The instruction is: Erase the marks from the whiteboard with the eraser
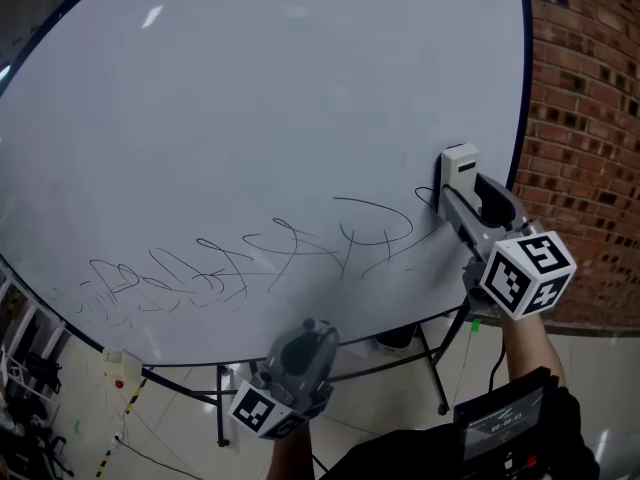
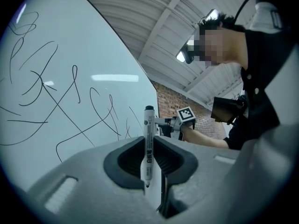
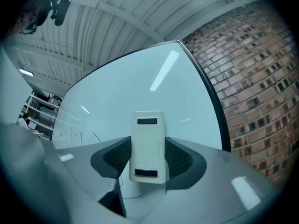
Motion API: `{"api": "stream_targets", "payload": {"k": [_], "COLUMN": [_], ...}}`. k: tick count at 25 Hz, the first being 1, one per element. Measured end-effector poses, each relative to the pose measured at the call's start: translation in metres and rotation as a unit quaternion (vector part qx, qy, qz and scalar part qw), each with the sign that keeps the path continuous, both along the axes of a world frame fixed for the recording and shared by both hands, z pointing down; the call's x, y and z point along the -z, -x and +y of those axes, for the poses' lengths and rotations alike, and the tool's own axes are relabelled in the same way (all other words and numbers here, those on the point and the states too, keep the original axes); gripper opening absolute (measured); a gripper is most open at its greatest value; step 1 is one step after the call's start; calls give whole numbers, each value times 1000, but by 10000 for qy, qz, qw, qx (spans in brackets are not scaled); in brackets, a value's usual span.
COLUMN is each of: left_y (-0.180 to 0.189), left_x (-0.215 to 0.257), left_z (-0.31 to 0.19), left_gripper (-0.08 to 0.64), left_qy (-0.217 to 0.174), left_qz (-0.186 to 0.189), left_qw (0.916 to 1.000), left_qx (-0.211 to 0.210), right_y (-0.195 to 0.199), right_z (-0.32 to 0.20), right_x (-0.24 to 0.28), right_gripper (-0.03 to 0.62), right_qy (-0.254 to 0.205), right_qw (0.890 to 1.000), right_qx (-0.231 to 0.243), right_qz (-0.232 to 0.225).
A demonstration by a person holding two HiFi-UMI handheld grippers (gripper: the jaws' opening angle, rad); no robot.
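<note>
Left tongs point(image 1: 309, 329) grip marker point(image 2: 148, 129), clear of whiteboard point(image 1: 250, 98) | right tongs point(image 1: 452, 194) grip eraser point(image 1: 459, 166) at its right edge, beside scribbles point(image 1: 250, 263) | risk: if eraser tilts, strokes may survive; marker could drift in, add marks

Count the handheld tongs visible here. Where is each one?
2. The left tongs hang below the whiteboard's lower edge, shut on a marker; the right tongs hold an eraser at the board's right edge.
</note>
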State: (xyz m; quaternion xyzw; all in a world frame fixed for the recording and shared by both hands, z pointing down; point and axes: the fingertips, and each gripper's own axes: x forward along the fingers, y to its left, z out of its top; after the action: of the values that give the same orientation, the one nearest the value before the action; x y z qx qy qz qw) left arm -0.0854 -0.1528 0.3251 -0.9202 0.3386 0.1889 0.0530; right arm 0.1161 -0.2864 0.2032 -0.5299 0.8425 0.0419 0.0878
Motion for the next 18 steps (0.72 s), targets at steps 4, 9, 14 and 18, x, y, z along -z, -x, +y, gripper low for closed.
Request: {"api": "stream_targets", "payload": {"k": [4,9,14,18], "left_y": [8,11,7,2], "left_x": [-11,-13,-15,-14], "left_z": [1,-1,-2,-1], "left_gripper": [57,58,57,58], "left_qy": [62,126,158,180], "left_qz": [-28,-9,-61,-80], "left_qw": [9999,9999,9998,9998], "left_qx": [81,112,48,-22], "right_y": [-3,0,12,18], "right_z": [0,2,0,0], "right_x": [29,2,-88,-178], "right_gripper": [229,229,229,229], "right_qy": [-306,-240,155,565], "right_qw": [9995,9995,9995,9976], "right_qx": [-97,-166,-72,-36], "right_qz": [42,96,278,386]}}
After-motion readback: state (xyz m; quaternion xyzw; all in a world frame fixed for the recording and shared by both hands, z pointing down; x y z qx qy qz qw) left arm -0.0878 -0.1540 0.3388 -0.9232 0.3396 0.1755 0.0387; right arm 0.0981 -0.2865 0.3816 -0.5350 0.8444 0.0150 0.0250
